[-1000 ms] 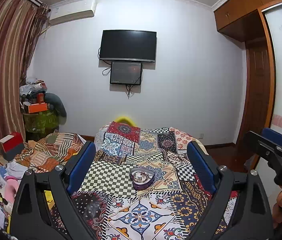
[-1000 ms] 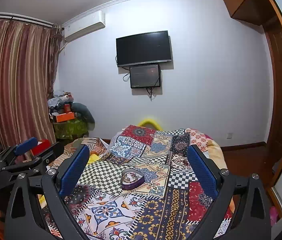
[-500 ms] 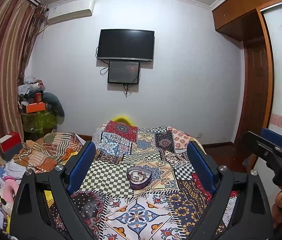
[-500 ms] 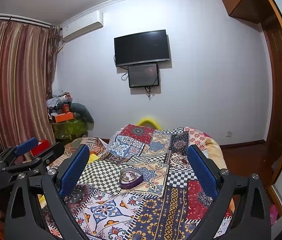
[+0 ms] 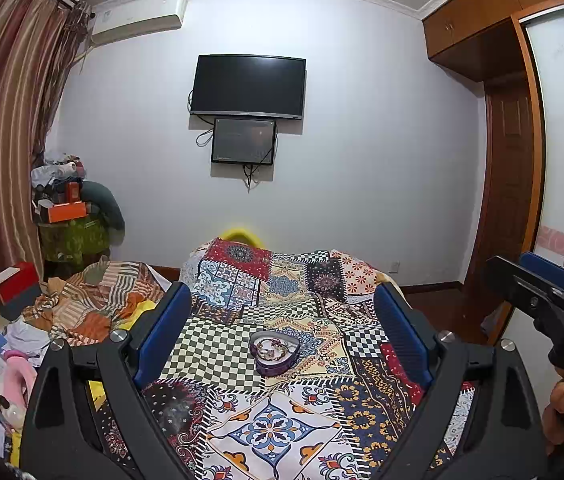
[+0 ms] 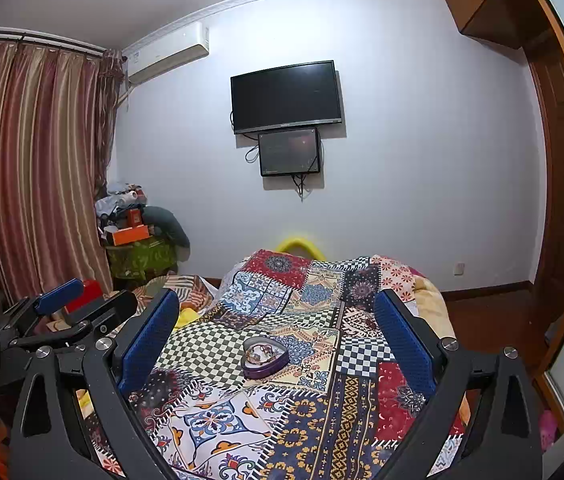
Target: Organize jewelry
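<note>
On the patchwork bed (image 5: 274, 432), near its middle, sits a purple heart-shaped box (image 5: 274, 353) of jewelry (image 5: 270, 347), the tangled pieces too small to tell apart. Left tongs (image 5: 282, 340) and right tongs (image 6: 278, 340) both gape wide and empty, their handles cut off below.

- My gripper pads (image 5: 164, 332): blue.
- Heart-shaped box (image 5: 275, 354): purple.
- Bedspread (image 5: 278, 432): patchwork, checks and florals.
- Curtain (image 6: 30, 168): red-and-tan stripes.
- Television (image 5: 248, 86): black.
</note>
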`<state>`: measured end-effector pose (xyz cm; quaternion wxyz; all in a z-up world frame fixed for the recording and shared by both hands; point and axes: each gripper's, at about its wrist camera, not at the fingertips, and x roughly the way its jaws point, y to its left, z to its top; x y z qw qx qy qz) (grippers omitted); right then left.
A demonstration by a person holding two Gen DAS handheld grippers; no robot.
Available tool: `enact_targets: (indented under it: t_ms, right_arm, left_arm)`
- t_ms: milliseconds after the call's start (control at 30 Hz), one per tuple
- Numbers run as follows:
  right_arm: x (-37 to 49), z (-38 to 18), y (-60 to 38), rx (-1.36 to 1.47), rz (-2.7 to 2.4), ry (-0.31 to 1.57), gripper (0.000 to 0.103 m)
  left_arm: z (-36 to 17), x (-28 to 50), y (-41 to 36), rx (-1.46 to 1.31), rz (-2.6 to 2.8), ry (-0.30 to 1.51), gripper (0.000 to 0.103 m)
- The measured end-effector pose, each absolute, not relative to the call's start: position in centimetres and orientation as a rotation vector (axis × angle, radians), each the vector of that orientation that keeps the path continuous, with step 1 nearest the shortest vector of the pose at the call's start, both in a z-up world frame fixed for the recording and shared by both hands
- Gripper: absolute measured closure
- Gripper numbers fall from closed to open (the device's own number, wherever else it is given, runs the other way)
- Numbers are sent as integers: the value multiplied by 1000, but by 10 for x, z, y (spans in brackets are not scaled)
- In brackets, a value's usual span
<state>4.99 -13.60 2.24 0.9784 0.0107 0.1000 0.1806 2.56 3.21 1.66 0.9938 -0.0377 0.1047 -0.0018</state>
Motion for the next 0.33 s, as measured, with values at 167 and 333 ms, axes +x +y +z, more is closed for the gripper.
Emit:
enact_targets:
  t_ms: [167,333]
  right_arm:
    - [53,20,-136,30,368,215,6]
    - [56,17,-135,30,367,224,6]
  left_arm:
    - [15,28,33,-74,-3,213,10]
    - [12,30,33,-70,-2,218,10]
